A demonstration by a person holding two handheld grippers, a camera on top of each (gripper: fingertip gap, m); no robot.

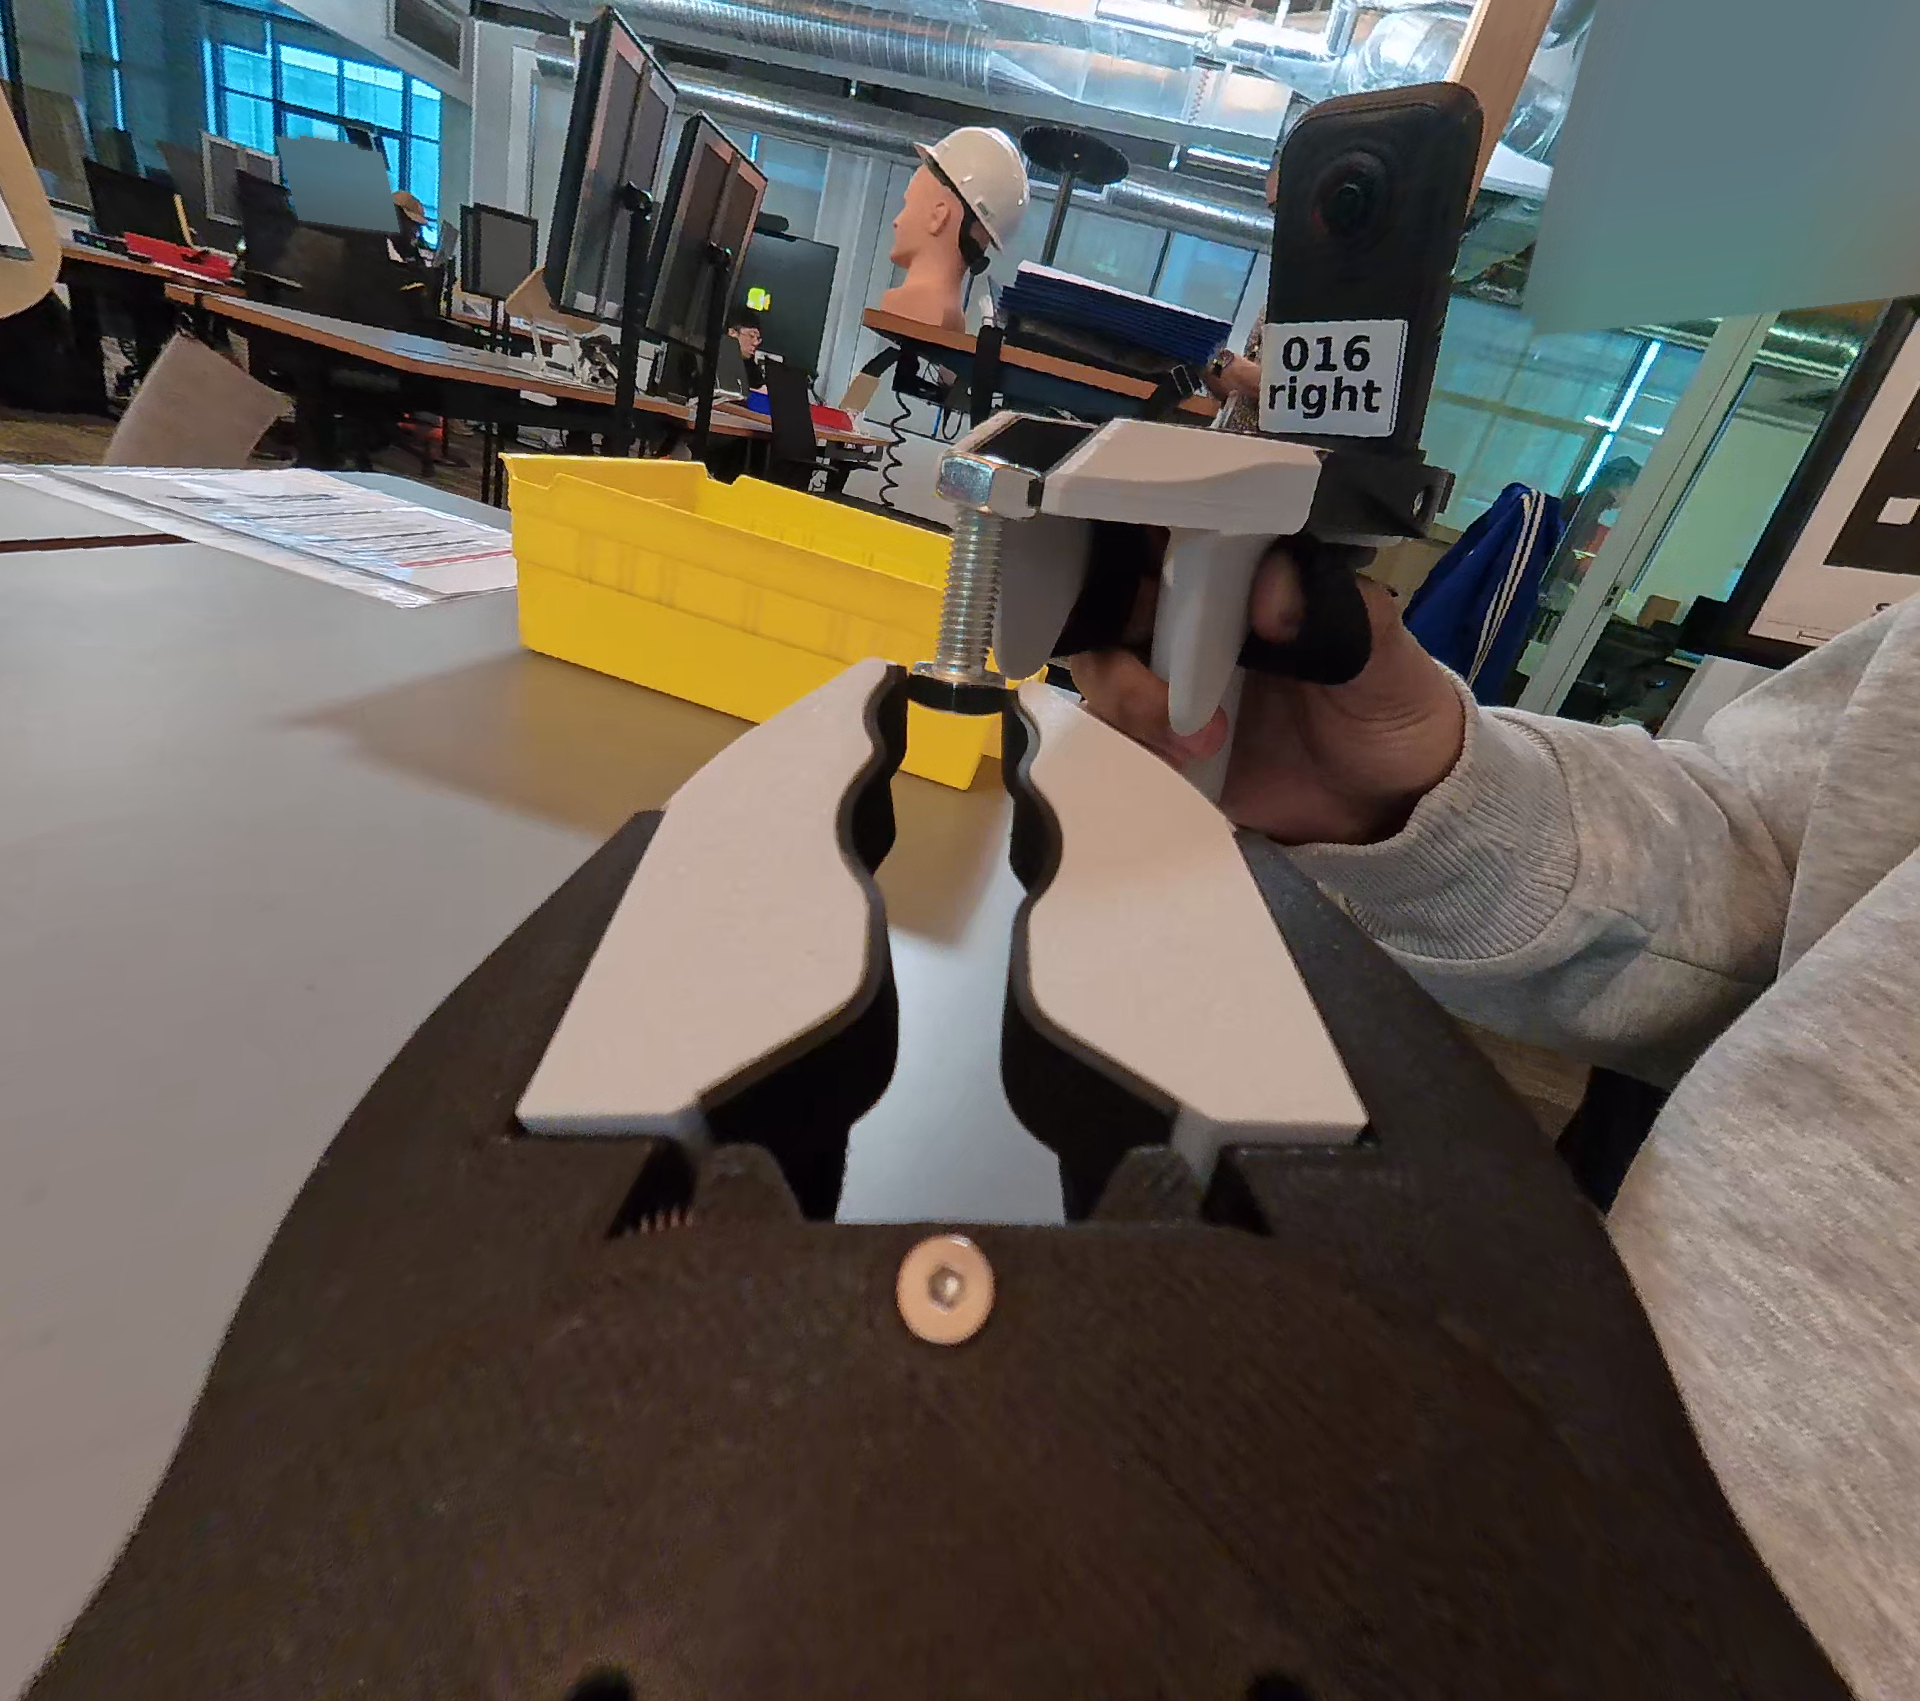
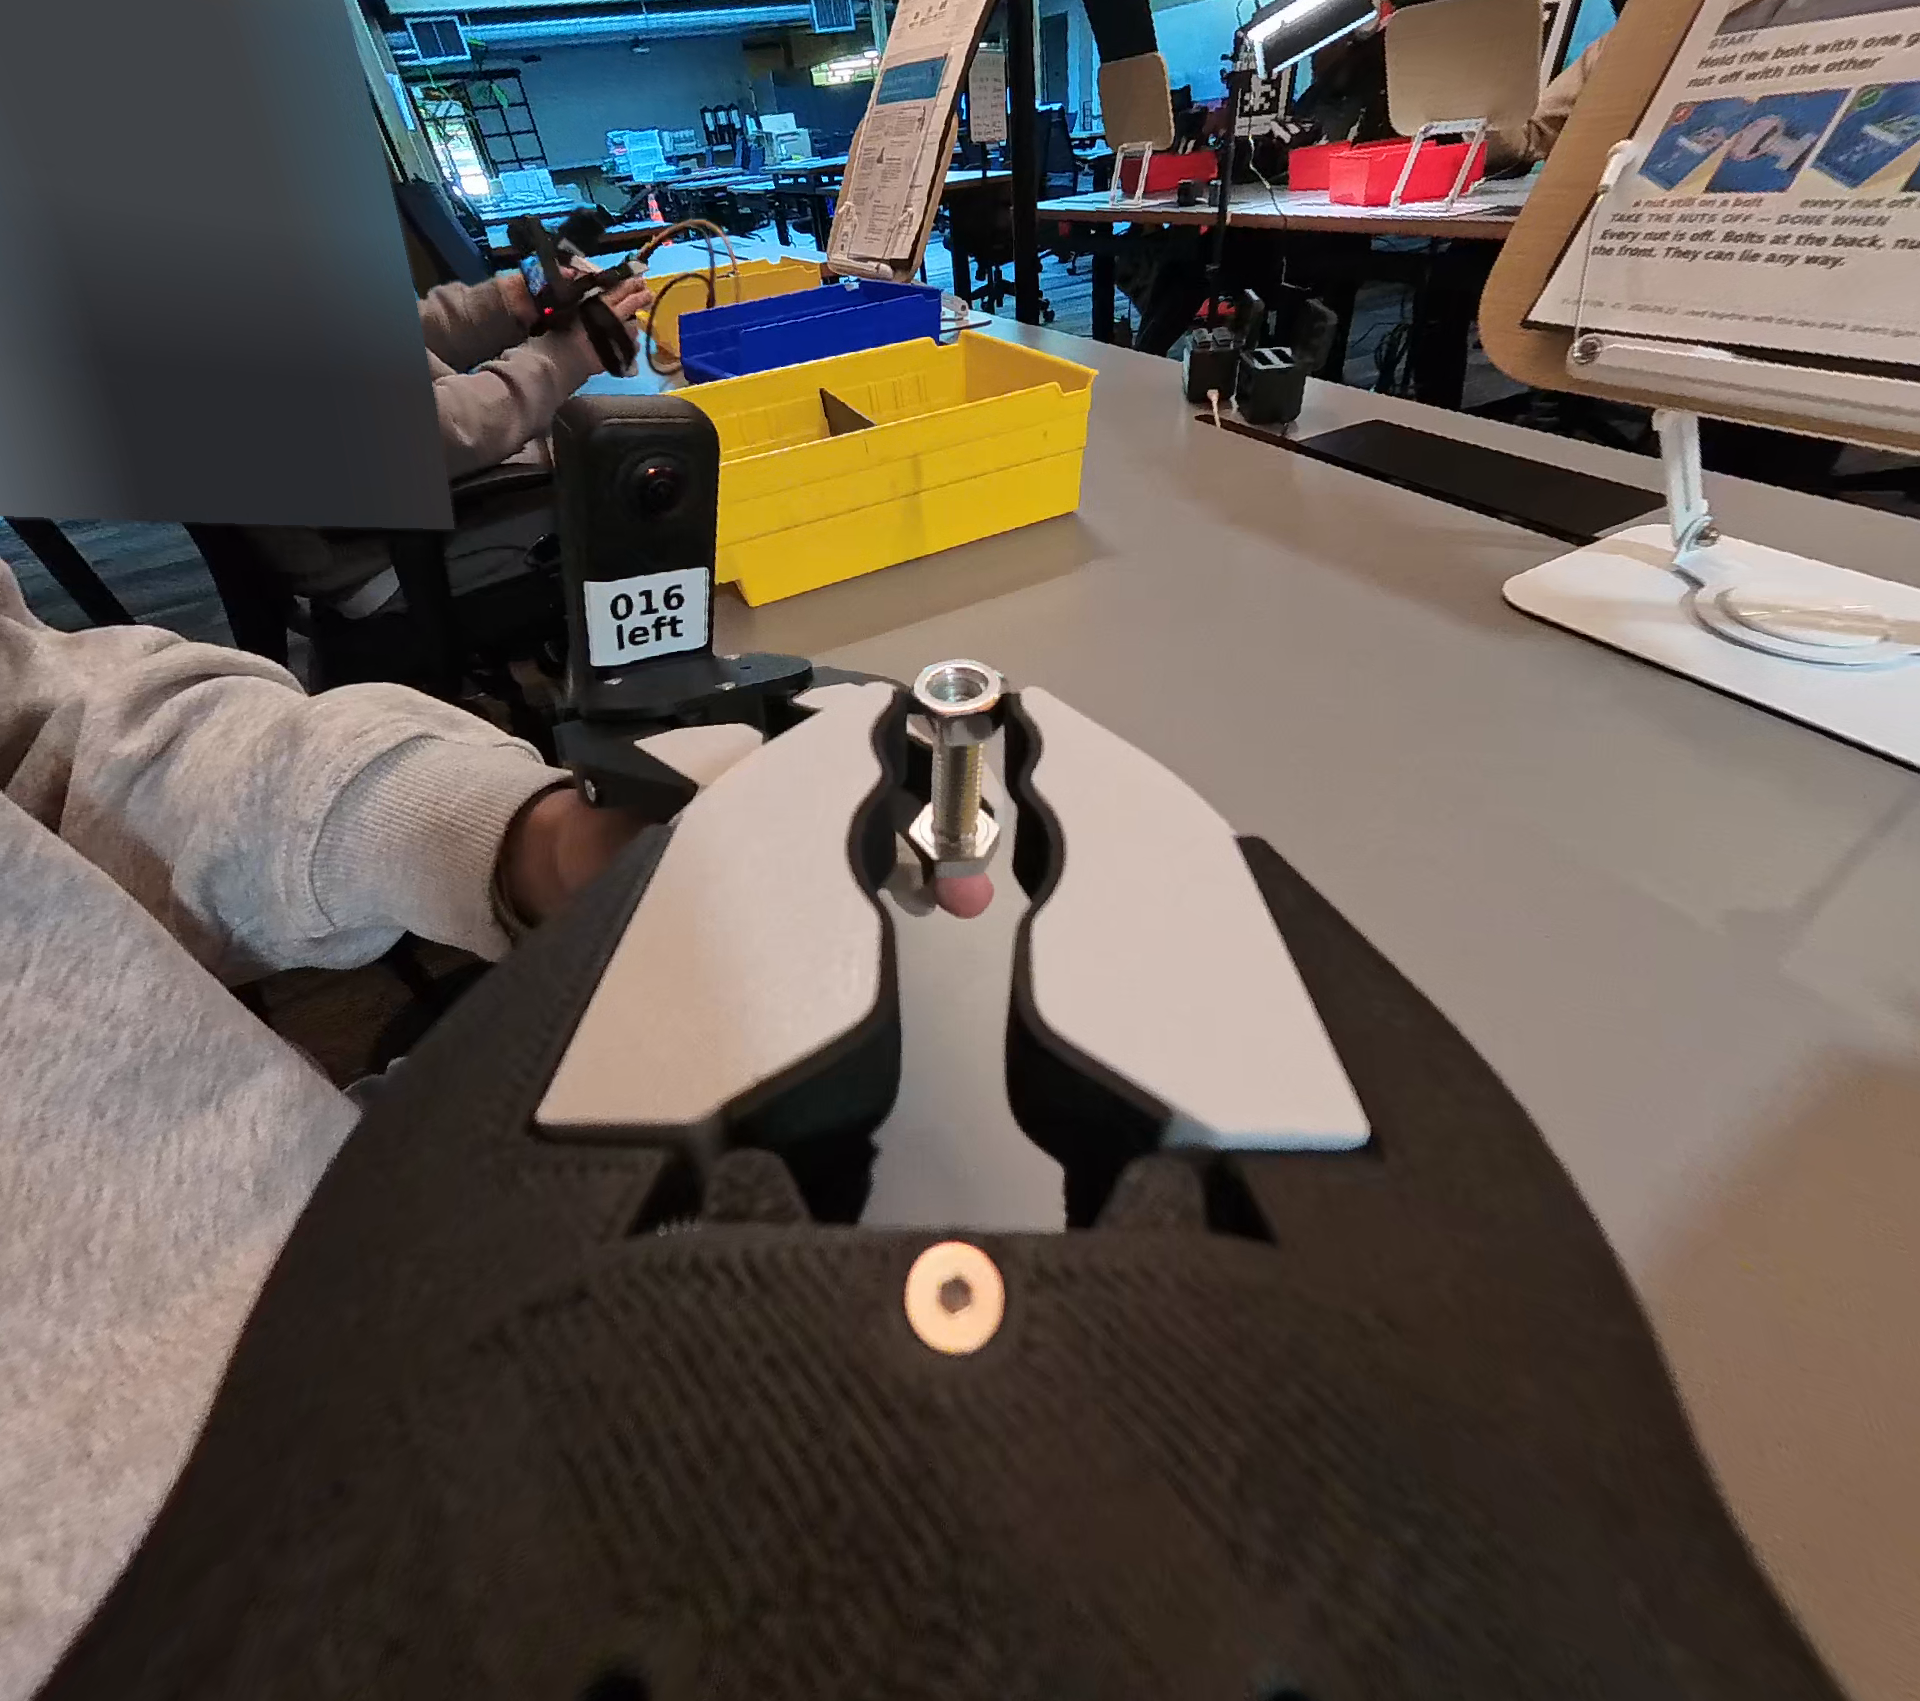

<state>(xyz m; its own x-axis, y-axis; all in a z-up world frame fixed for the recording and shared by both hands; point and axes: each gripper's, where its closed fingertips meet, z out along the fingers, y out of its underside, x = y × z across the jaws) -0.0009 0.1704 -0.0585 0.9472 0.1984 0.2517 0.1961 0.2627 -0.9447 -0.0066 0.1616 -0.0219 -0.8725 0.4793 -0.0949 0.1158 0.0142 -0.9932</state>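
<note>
Above the grey desk (image 2: 1351, 716), in front of the yellow bin (image 2: 914, 456), a bolt (image 1: 968, 581) is pinched at its lower hex end by the left hand-held gripper (image 1: 956, 695), while its upper hex end is clamped by the right hand-held gripper (image 2: 956, 716). With both grips so near the fingertips, a slip is risked, and the bolt could be dropped onto the desk if either squeeze is eased.

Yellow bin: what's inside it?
Only a brown divider shows inside the yellow bin, splitting it into compartments. The near walls cover its floor, so any contents are hidden.
</note>
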